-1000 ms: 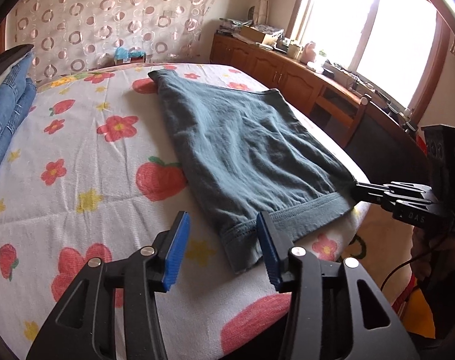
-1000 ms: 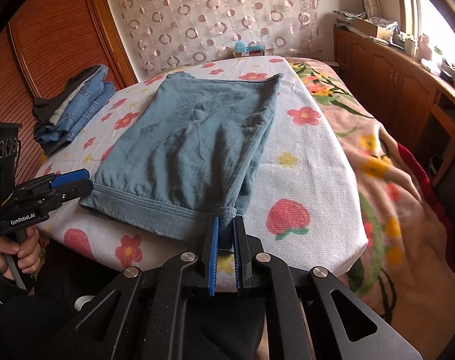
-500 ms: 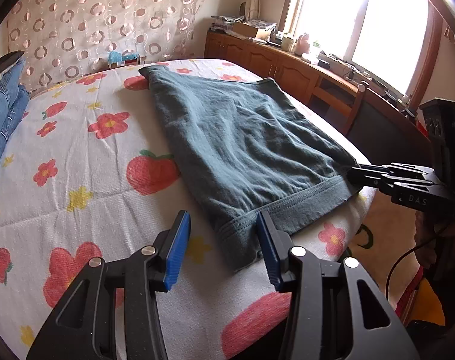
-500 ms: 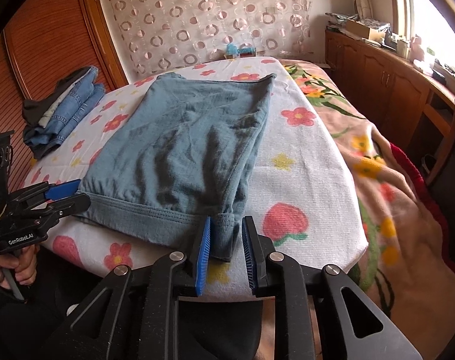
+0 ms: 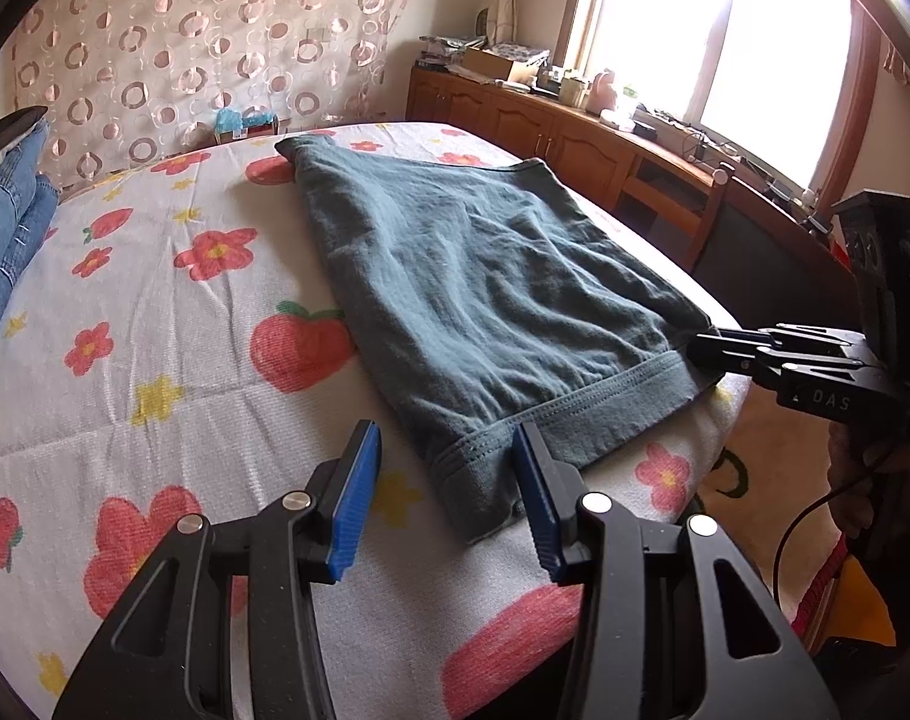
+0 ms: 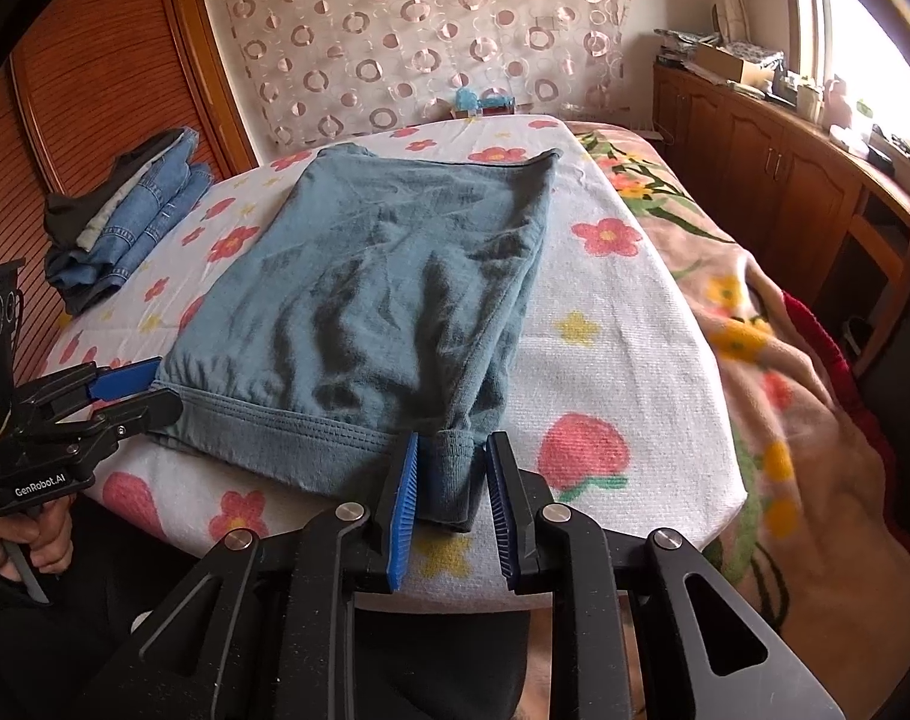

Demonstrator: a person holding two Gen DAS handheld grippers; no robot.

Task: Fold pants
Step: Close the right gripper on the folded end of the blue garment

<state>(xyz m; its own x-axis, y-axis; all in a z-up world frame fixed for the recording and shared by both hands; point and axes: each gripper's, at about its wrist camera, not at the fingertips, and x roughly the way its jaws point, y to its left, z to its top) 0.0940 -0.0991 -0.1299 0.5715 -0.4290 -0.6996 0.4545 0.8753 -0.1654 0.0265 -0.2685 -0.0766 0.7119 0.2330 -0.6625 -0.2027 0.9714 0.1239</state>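
Note:
Grey-blue pants (image 5: 485,288) lie flat, folded lengthwise, on a bed with a flowered white cover (image 5: 155,330); they also show in the right wrist view (image 6: 383,276). My left gripper (image 5: 443,480) is open, its blue pads on either side of the near left corner of the ribbed band. My right gripper (image 6: 449,492) is open, its pads apart around the near right corner of the band. Each gripper shows in the other view: the right one (image 5: 713,354) at the band's right end, the left one (image 6: 137,390) at its left end.
Folded blue jeans (image 6: 131,216) are stacked at the bed's far left. A patterned headboard curtain (image 6: 425,36) stands behind. A wooden cabinet (image 6: 785,168) with clutter runs under the window on the right. A flowered blanket (image 6: 785,360) hangs off the bed's right side.
My right gripper has opened and let go of the band's corner it was shut on. Both grippers have moved slightly closer over the pants' near edge. The left stays open.

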